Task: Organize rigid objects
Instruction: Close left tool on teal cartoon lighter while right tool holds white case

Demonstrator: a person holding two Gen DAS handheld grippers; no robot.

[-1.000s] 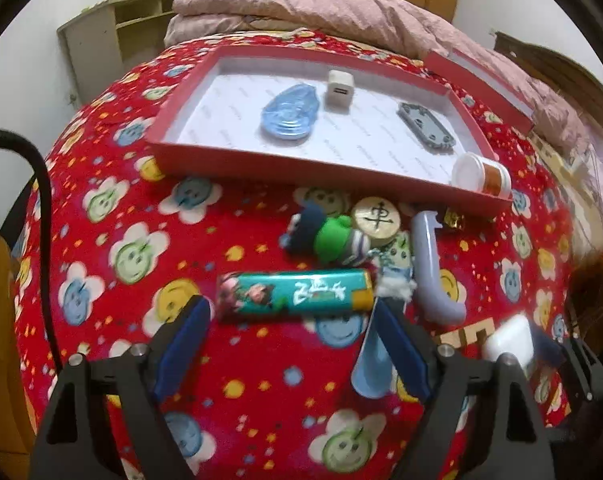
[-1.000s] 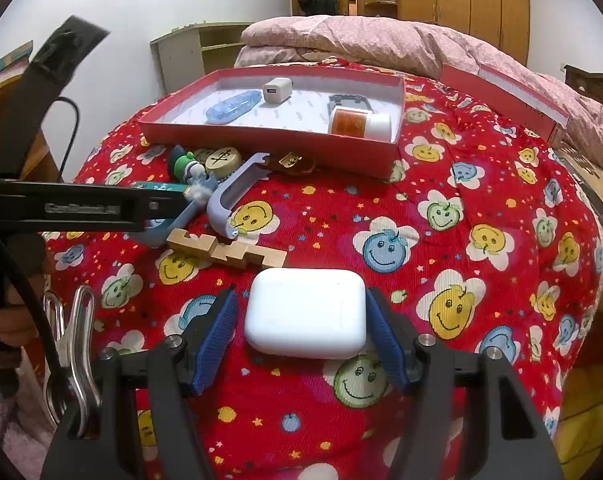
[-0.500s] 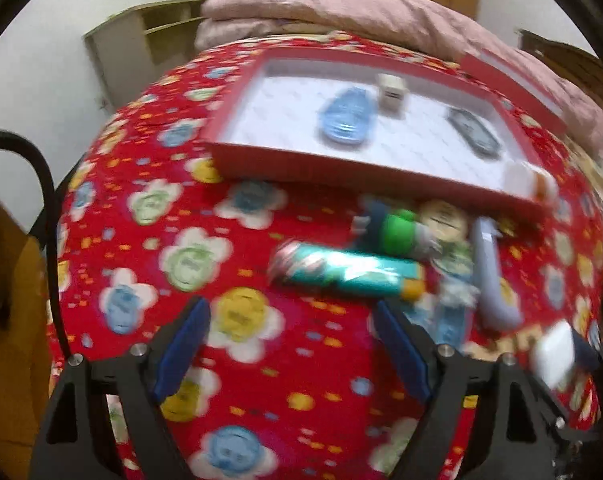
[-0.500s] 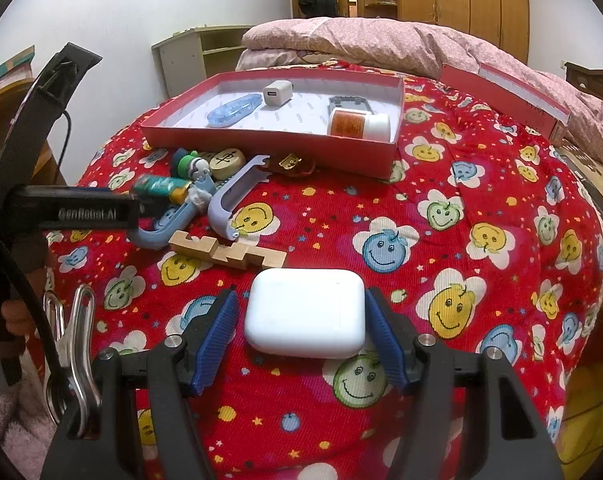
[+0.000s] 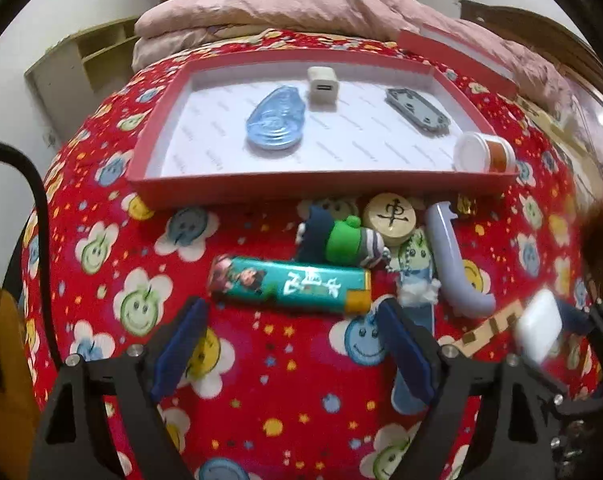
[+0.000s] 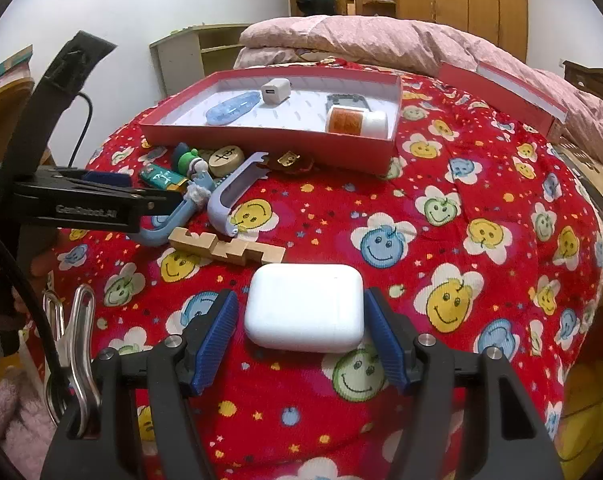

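We hold our left tongs (image 5: 289, 344) wide apart, empty, just near of the lighter (image 5: 289, 285) for pickup; right tongs (image 6: 303, 338) straddle the white case (image 6: 304, 307) ungripped; the red tray (image 5: 321, 188) waits farther back on the bed (image 5: 261, 380).

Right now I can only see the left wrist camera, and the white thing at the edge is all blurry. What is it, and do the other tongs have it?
Observer: It's a smooth white rounded plastic case. It lies flat on the red smiley-flower bedspread, between the right tongs.
Operator: Are they squeezing it?
Observer: Not that I can see. A gap shows beside the left blue pad, and the other pad sits very close to the case.
Operator: Is anything near those tongs that I can't see?
Observer: Yes, silver metal clips show just to their left.
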